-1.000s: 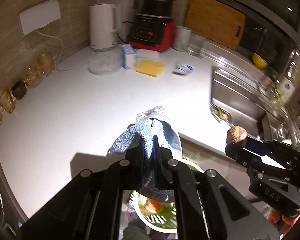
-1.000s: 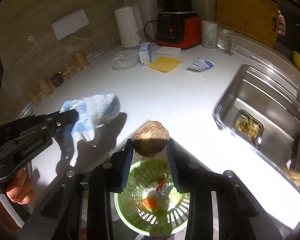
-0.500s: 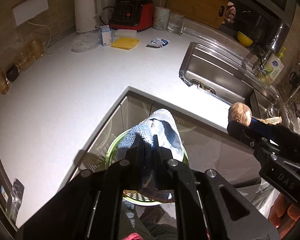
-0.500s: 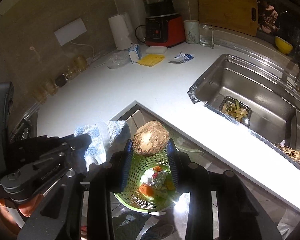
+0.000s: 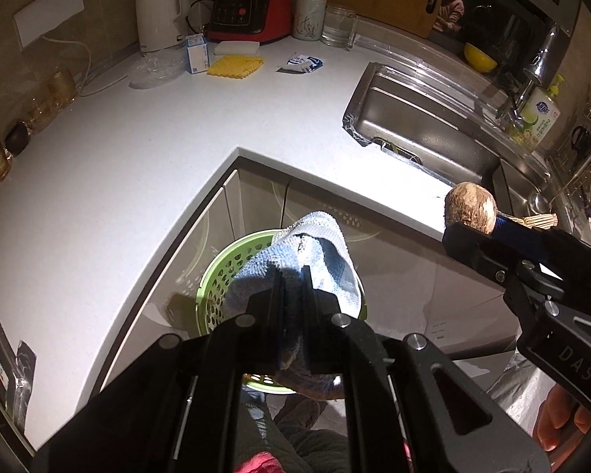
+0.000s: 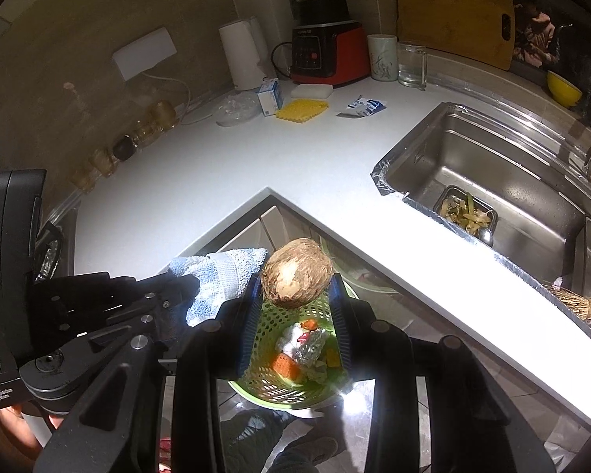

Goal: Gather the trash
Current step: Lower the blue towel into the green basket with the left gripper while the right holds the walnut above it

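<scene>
My left gripper point(image 5: 291, 276) is shut on a blue and white cloth point(image 5: 319, 260) and holds it over a green perforated basket point(image 5: 220, 272) on the floor in front of the counter corner. My right gripper point(image 6: 295, 291) is shut on a brown hairy round husk point(image 6: 295, 272) and holds it above the same basket point(image 6: 272, 386), which holds scraps of orange, white and foil trash. The husk point(image 5: 471, 211) and right gripper also show at the right of the left wrist view. The cloth point(image 6: 220, 276) shows beside the husk in the right wrist view.
The white L-shaped counter point(image 5: 138, 149) carries a kettle point(image 5: 157, 4), a red blender base point(image 5: 248, 12), a small carton point(image 5: 197, 53), a yellow sponge point(image 5: 234, 65), a flattened wrapper point(image 5: 301, 64) and glasses. A steel sink point(image 6: 492, 173) holds peelings in its strainer point(image 6: 467, 215).
Both grippers have pulled back from over the counter and up, with cloth and husk still held. They now hang above the green basket on the floor.
</scene>
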Available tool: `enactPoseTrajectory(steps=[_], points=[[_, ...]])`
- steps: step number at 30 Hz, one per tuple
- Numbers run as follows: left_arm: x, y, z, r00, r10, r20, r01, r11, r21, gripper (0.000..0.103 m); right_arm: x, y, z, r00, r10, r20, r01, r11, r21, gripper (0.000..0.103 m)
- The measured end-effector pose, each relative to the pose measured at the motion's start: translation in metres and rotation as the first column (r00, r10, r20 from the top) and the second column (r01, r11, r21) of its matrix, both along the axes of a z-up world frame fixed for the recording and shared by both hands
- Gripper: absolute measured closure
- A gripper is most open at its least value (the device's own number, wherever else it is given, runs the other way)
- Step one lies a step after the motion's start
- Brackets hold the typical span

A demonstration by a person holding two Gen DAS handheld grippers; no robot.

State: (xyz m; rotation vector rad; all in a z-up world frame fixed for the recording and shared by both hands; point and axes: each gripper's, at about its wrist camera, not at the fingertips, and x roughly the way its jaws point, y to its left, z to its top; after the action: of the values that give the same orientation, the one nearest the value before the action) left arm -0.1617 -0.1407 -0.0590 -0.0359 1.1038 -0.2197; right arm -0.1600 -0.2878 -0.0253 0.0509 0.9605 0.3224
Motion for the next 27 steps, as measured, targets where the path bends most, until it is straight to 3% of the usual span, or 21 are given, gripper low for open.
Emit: enactPoseTrajectory(steps=[8,10,12,18,27], points=[[-0.0012,-0.0022,-0.0039,1.0,0.0,-0.015,0.0,1.0,0.014,0.095,0.0012,0.0044,-0.0064,1.0,0.012,-0.017,-0.012,1.0,-0.003,0.068],[-0.0001,-0.0015,-0.0059,0.999,0.01,-0.033,-0.009,1.0,0.008,0.084,0.0017,0.0048,-0.0069,1.0,0.013,-0.019,-0.013,1.0,-0.002,0.068],[0.001,0.0006,-0.0068,0.999,0.029,-0.041,-0.029,1.0,0.003,0.05,0.0017,0.0057,-0.0069,1.0,0.012,-0.019,-0.012,1.0,-0.002,0.068],[-0.001,-0.0014,-0.0003,1.0,0.021,0.008,-0.021,0.999,0.042,0.04,0.003,0.006,-0.0077,1.0,0.009,-0.023,-0.009,1.0,-0.002,0.068],[0.0018,0.0048,0.0003,0.999,0.032,0.006,-0.032,0.998,0.059,0.037,0.0059,0.0056,-0.0105,0.999,0.006,-0.034,-0.006,1.0,0.0,0.068]])
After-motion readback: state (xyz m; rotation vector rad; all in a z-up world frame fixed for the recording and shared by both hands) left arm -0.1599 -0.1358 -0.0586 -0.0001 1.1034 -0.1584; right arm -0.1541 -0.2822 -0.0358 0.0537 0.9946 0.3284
